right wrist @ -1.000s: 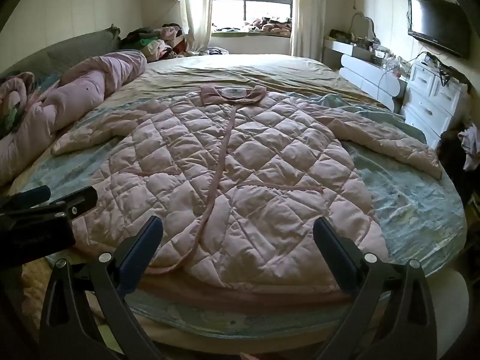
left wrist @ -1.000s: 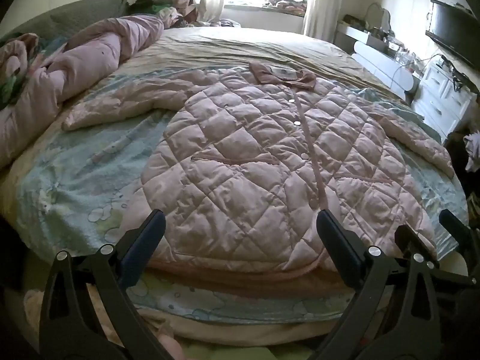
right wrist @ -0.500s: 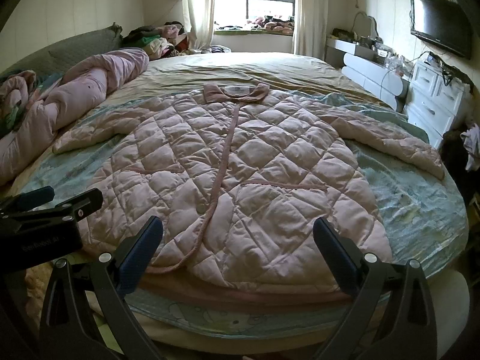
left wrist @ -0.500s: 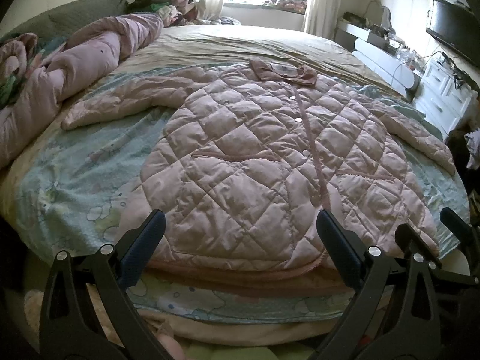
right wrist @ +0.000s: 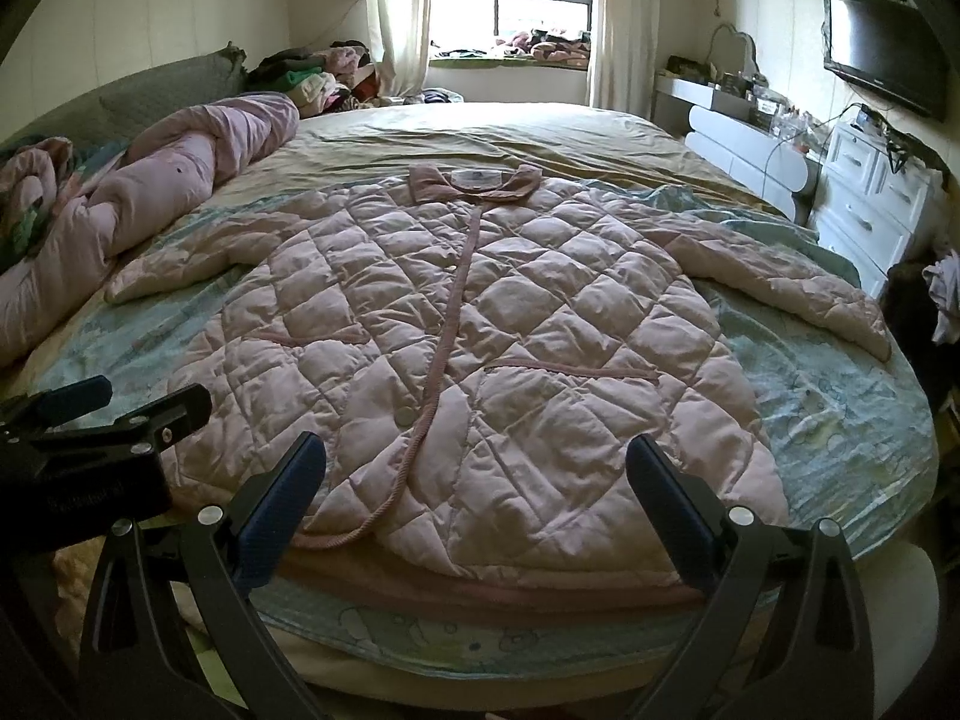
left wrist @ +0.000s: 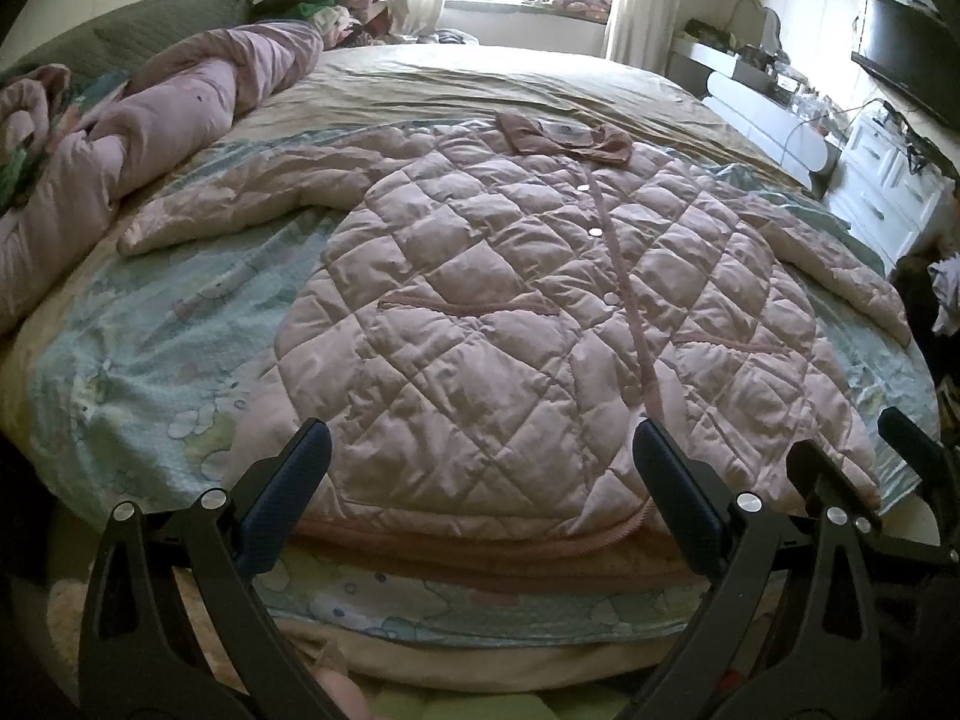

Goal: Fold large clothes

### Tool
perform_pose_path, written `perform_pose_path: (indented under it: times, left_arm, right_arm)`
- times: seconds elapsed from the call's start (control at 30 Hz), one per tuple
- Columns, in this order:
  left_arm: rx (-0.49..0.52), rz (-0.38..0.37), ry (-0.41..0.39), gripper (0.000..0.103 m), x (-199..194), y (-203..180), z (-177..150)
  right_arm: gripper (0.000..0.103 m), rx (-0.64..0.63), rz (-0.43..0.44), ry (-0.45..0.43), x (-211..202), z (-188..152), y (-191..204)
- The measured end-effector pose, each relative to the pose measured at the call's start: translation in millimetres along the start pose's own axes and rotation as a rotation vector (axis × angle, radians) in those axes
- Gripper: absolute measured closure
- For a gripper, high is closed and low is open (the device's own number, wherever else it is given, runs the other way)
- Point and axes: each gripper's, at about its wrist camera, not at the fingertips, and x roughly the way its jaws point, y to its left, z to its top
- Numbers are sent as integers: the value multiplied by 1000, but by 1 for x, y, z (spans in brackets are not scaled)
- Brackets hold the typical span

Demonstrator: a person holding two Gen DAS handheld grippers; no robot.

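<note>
Left wrist view: the quilted coat (left wrist: pixel 540 324) is laid flat at the bed's (left wrist: pixel 150 360) near edge, collar far, hem just ahead of the left gripper (left wrist: pixel 480 486) and right gripper (right wrist: pixel 474 492), whose jaws are spread wide and hold nothing.

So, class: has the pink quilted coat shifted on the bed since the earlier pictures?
No. The coat lies spread as before; its collar sits at the same seam between the tan sheet and the blue blanket.
</note>
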Motion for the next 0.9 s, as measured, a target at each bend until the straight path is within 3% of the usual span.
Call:
perform_pose_path:
  times: [0.9]
  left_arm:
    - [0, -1, -5, 9, 4, 7, 3]
  right_arm:
    - [4, 4, -2, 15, 10, 1, -1]
